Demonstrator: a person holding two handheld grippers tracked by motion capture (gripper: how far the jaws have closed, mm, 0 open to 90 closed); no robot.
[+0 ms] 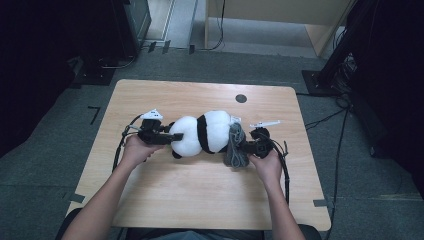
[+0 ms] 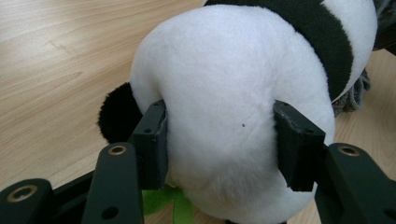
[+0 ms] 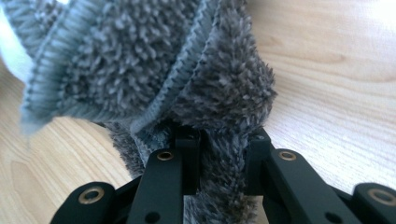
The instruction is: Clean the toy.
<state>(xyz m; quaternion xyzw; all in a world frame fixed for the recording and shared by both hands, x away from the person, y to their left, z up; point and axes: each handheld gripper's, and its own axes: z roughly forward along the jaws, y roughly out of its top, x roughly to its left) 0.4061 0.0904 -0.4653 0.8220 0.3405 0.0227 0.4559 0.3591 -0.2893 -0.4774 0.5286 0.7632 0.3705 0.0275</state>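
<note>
A black-and-white plush panda [image 1: 202,132] lies on its side across the middle of the wooden table [image 1: 200,190]. My left gripper [image 1: 167,137] is shut on the panda's white end [image 2: 224,107]; both pads [image 2: 152,140] press into the fur, and a black paw [image 2: 119,116] shows beside them. A grey shaggy cloth [image 1: 236,145] hangs against the panda's other end. My right gripper [image 1: 245,148] is shut on that cloth [image 3: 154,65], with a fold of it pinched between the pads [image 3: 189,158].
A small dark round hole [image 1: 241,98] sits in the table near its far edge. Cables [image 1: 286,170] trail from both grippers over the tabletop. A bit of green [image 2: 173,205] shows under the panda. Dark equipment stands on the floor beyond the table.
</note>
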